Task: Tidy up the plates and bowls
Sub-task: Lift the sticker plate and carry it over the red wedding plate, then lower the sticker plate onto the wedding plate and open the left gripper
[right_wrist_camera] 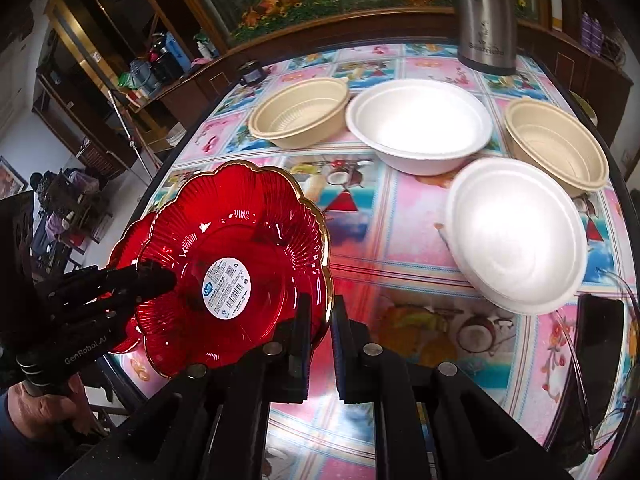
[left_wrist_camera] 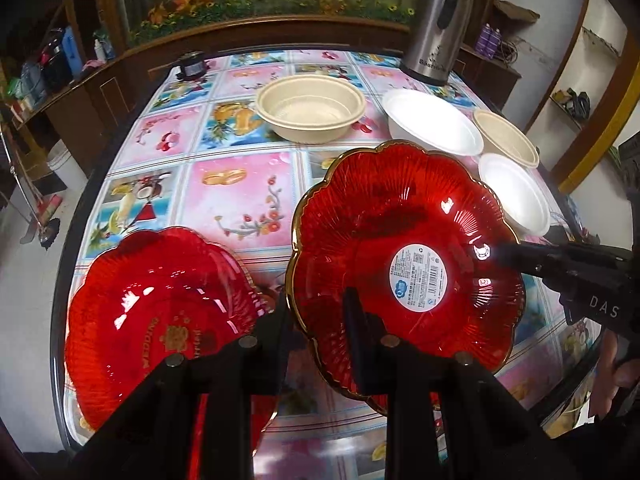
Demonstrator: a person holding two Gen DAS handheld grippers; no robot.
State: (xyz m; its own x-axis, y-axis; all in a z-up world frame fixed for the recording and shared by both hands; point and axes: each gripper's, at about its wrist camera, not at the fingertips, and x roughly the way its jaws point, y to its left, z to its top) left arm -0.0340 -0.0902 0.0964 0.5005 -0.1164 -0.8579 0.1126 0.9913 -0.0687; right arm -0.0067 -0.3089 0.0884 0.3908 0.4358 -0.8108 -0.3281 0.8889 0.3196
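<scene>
Red plate with the gold scalloped rim and the white label in its middle is off the desk, tilted, above the near edge, and you have it by two sides of its rim: your left claw is closed narrow on the near rim, and your right claw is pinched almost fully shut on the rim opposite. Judge it thin, stiff, glossy plastic, light but slick, so keep both pads on the ribbed rim rather than the smooth centre, and don't squeeze harder, as a rim like this may crack or spring out. A second red plate, with gold lettering, lies at the desk's near left corner, just beside the held one; stacking there looks natural. Toward the far edge stand a beige bowl, a white foam bowl, another beige bowl and a second white foam bowl by the right edge. All four look empty. Foam will dent easily.
</scene>
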